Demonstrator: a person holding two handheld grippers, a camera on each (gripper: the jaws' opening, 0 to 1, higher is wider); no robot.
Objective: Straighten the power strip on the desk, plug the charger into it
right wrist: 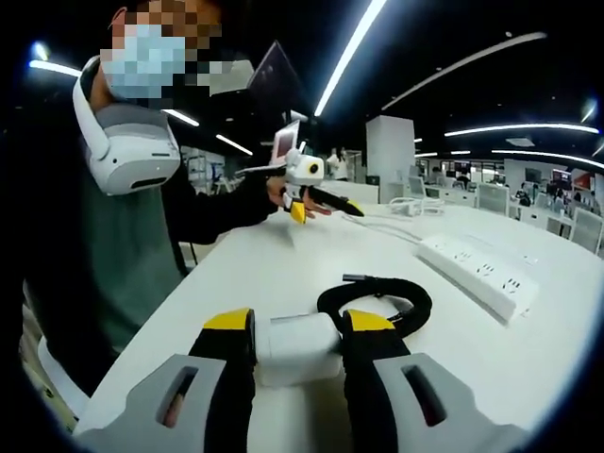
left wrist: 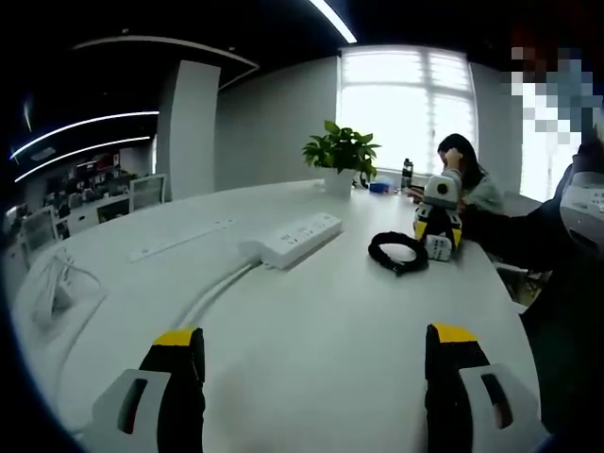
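Right gripper (right wrist: 298, 342) clamps the white charger (right wrist: 294, 347) (black cable (right wrist: 377, 300) coiled behind).

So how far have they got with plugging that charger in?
Early on. In hand: the right gripper is closed on the white charger, its black cable coiled on the desk. The left gripper is open, holding nothing. Left to do: the power strip sits at an angle with no plug in its sockets, so straightening and plugging in remain.

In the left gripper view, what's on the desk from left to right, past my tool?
Loose white cable → power strip → potted plant → coiled black cable → right tool holding the charger.
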